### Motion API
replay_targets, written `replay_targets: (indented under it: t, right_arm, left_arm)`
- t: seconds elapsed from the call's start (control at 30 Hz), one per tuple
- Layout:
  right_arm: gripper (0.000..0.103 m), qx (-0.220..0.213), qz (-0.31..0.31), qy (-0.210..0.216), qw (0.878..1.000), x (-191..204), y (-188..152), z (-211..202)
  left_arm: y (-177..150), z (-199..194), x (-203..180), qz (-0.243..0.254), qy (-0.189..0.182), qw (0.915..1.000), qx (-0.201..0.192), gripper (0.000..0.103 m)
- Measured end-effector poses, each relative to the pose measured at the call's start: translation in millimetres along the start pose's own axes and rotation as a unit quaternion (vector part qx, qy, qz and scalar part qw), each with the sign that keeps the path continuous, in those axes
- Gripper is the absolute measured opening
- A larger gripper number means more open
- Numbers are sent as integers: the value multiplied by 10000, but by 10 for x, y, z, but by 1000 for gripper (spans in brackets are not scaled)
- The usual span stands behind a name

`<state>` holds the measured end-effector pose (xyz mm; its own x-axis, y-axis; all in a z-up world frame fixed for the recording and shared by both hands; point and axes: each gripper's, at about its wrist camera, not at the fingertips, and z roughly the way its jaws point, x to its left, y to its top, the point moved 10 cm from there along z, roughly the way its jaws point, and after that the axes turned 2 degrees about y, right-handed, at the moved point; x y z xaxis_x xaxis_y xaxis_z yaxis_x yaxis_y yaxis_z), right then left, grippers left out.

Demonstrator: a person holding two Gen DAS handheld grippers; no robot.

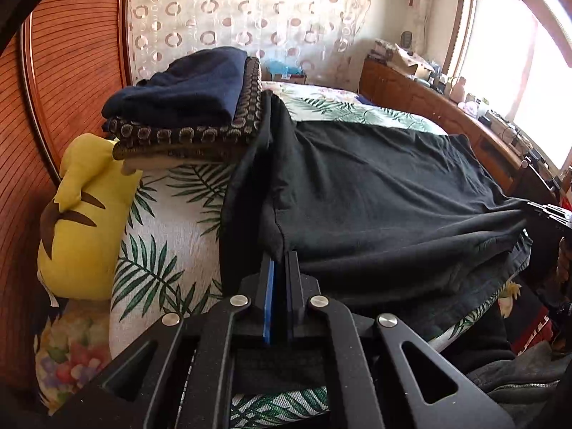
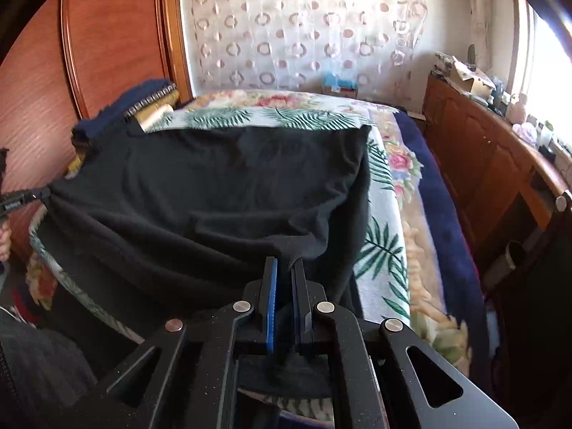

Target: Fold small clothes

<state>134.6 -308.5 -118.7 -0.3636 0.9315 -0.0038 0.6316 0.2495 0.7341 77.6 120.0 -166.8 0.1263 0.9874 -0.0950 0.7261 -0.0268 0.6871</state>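
A black garment lies spread on the leaf-print bed cover. My left gripper is shut on its near left edge, where the cloth bunches between the blue pads. My right gripper is shut on the near right edge of the same garment. The cloth is stretched between the two grippers. The right gripper also shows at the right edge of the left wrist view, and the left gripper at the left edge of the right wrist view.
A stack of folded clothes, navy on top, sits at the far left by the wooden headboard. A yellow plush toy lies beside it. A wooden cabinet with clutter runs along the right, under a window.
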Motion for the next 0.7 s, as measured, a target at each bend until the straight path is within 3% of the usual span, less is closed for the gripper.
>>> replay_targets:
  t: [0.3,0.37,0.43,0.7]
  right_arm:
    - [11,-275,-228,-82,9993,144,138,-153]
    - [20,-321,-211,-140,9992,141,124,-196]
    - [37,-375,-167,-213,9989,120,127,-198]
    - [38,-355,-142,-54,9993,255,47,-92]
  left_arm:
    - [75,-110,-52,108,100,9998,-114,6]
    - [91,-126,-63,124,124,9998,-131,6]
    - [101,-142,-69,124,121,9997,-167,6]
    - [145,-217,-90,175,196,9993,-261,9]
